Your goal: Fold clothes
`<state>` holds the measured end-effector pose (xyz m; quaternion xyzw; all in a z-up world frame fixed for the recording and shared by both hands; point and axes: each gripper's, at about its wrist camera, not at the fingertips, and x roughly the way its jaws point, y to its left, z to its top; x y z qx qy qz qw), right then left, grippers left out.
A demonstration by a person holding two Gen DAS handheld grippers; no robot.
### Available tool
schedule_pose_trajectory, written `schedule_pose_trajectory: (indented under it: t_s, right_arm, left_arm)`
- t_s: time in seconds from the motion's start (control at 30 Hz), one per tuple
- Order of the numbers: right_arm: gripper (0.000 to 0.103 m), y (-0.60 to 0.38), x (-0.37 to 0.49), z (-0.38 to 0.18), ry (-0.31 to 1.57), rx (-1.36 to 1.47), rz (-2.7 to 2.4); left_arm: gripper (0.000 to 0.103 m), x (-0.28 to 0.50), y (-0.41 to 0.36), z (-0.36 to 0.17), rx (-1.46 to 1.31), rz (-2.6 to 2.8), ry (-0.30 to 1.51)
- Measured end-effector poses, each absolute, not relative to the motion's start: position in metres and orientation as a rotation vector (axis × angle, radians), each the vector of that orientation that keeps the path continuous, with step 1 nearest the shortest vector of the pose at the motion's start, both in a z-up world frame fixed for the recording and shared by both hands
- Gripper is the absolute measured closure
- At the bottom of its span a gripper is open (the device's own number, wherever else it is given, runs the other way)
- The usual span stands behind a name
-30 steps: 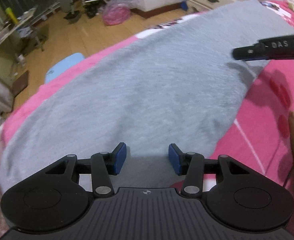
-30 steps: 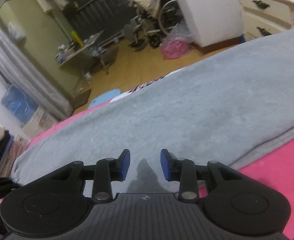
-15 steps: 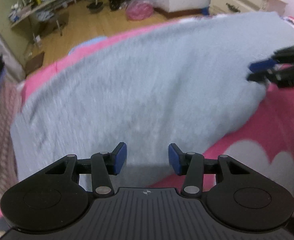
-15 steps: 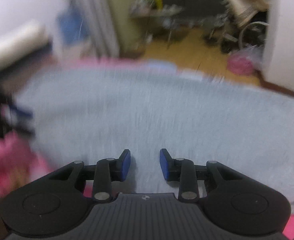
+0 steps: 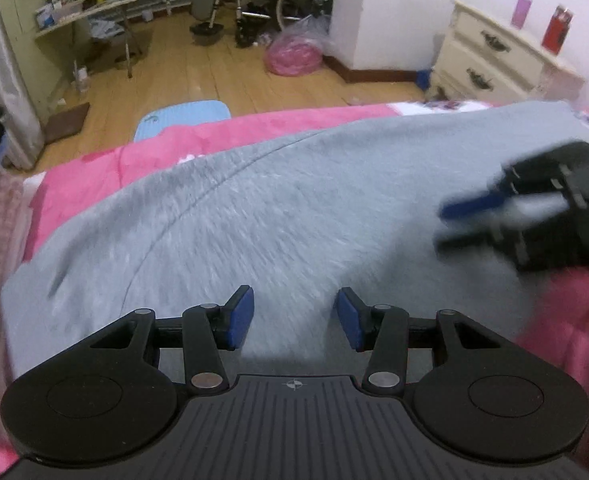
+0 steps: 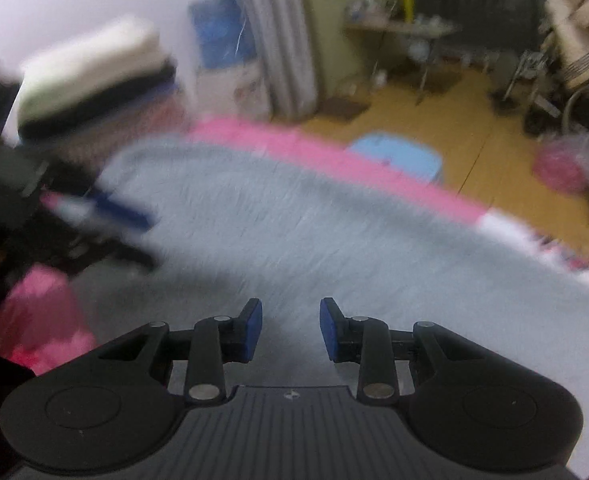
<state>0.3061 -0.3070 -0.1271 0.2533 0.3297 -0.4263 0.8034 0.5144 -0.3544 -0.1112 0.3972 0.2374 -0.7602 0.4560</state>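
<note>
**Two grippers poised over grey fleece garment spread on a bed**

A grey fleece garment (image 5: 294, 208) lies spread flat across a bed's pink sheet (image 5: 106, 168), a curved seam (image 5: 198, 200) running over its near-left part. The left gripper (image 5: 293, 318) hovers above the garment's near edge, its blue-padded jaws spread wide and holding nothing. The right gripper (image 6: 290, 326) hangs over the cloth further along the same side, jaws likewise apart and empty; it appears blurred at the right of the left wrist view (image 5: 470, 220). No fold is visible yet, so the task looks barely begun. The risk from here is a poor pinch: fleece this thick may bunch, and jaws closing too deep could catch the pink sheet beneath along with the hem, dragging the bedding. Uneven lifting between the two hands would likely skew the fold line.
</note>
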Motion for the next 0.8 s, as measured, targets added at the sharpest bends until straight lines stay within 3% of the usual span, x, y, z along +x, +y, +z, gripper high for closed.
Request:
schedule_pose_trajectory:
  t_s: [0.1, 0.37, 0.57, 0.67, 0.8]
  right_arm:
    - [0.069, -0.289, 0.303, -0.132, 0.699, 0.527, -0.915]
    - [0.069, -0.25, 0.275, -0.135, 0.656, 0.637, -0.951]
    - [0.069, -0.267, 0.268, -0.106, 0.594, 0.606, -1.02]
    - [0.069, -0.277, 0.269, -0.112, 0.629, 0.585, -1.065]
    - [0.069, -0.253, 0.27, -0.134, 0.698, 0.544, -1.08]
  left_arm:
    - [0.054, 0.524, -0.36, -0.118, 0.935, -1.93, 0.558]
    - [0.056, 0.562, -0.359, -0.106, 0.771, -1.9, 0.688]
    - [0.055, 0.566, -0.367, -0.09, 0.705, -1.873, 0.67]
    - [0.055, 0.55, -0.378, -0.104, 0.807, -1.801, 0.592]
    - [0.06, 0.565, -0.393, -0.114, 0.728, -1.741, 0.653]
